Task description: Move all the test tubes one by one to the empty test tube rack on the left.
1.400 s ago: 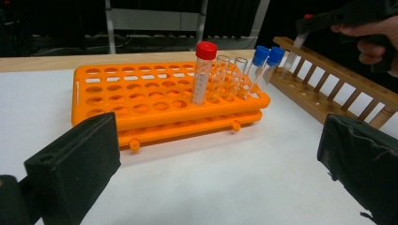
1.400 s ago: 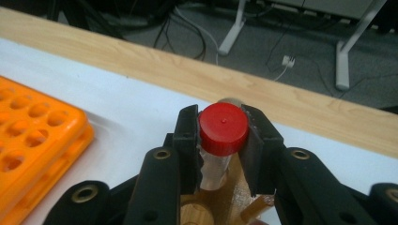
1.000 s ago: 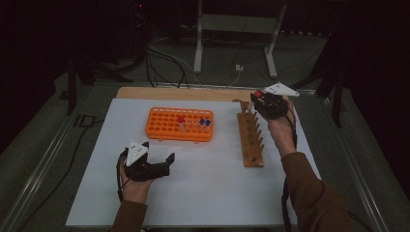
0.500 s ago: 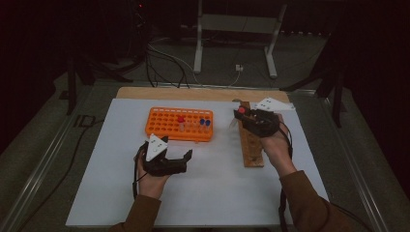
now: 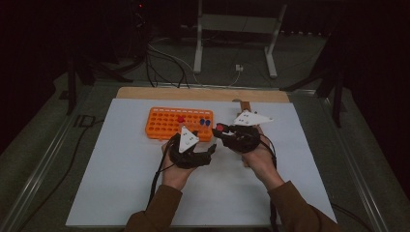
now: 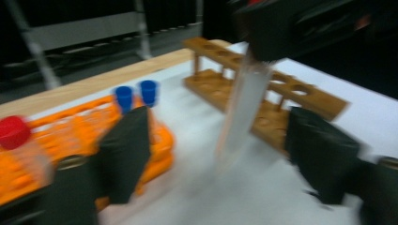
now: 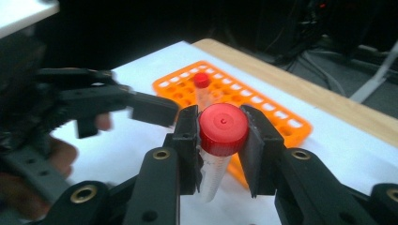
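While the right gripper (image 7: 220,140) clamps the red-capped tube (image 7: 217,154) just below its cap, in front of the orange rack (image 5: 167,123), the left gripper (image 6: 220,159), jaws closing, straddles its clear body untouched; light, stiff and slippery, it seems best pinched mid-body.

My jaws stand apart and have just been closing, with a clear tube (image 6: 244,110) hanging between them, touching neither. My other gripper (image 6: 300,23) holds it from above. An orange rack (image 6: 70,136) at left carries two blue caps (image 6: 137,93) and a red cap (image 6: 13,132). A wooden rack (image 6: 267,93) lies behind the tube.
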Demonstrator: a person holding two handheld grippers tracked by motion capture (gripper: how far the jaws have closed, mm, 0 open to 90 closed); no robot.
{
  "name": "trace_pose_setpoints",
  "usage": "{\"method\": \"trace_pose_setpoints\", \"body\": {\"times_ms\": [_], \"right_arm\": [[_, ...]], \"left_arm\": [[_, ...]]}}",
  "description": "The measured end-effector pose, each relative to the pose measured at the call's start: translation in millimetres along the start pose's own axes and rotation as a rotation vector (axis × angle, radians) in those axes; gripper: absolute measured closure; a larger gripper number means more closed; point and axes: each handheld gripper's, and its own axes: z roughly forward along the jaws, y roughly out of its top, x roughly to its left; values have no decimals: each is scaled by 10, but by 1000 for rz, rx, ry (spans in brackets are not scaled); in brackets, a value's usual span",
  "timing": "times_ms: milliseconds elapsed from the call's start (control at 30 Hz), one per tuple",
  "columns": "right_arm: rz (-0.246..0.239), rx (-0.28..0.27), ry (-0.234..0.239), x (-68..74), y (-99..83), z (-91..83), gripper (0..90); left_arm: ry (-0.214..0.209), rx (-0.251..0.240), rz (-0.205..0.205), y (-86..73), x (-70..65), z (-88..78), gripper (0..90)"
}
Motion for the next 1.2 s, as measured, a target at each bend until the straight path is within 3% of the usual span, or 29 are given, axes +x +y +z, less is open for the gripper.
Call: {"method": "trace_pose_setpoints", "body": {"times_ms": [100,300,467,633,700,833,1000,1200], "right_arm": [[-4,8,19,42,-12,33,700],[-6,22,44,91,-42,69,701],[12,13,52,83,-75,69,691],[52,-45,71,-2,-117,-55,452],[47,-51,43,-30,-143,-108,343],[34,-49,-61,-73,-234,-194,164],[51,-32,-127,-131,-397,-230,83],[61,-28,-170,-174,-533,-278,1]], "left_arm": [[-29,-1,3,-10,0,19,476],[-79,-19,9,-13,-6,17,685],[-93,-20,29,-17,-34,24,749],[-65,-22,15,-19,29,10,752],[-57,-27,10,-16,64,-7,752],[-36,-38,-7,-8,148,-50,752],[-7,-47,-26,-4,258,-105,751],[6,-63,-48,6,357,-168,751]]}}
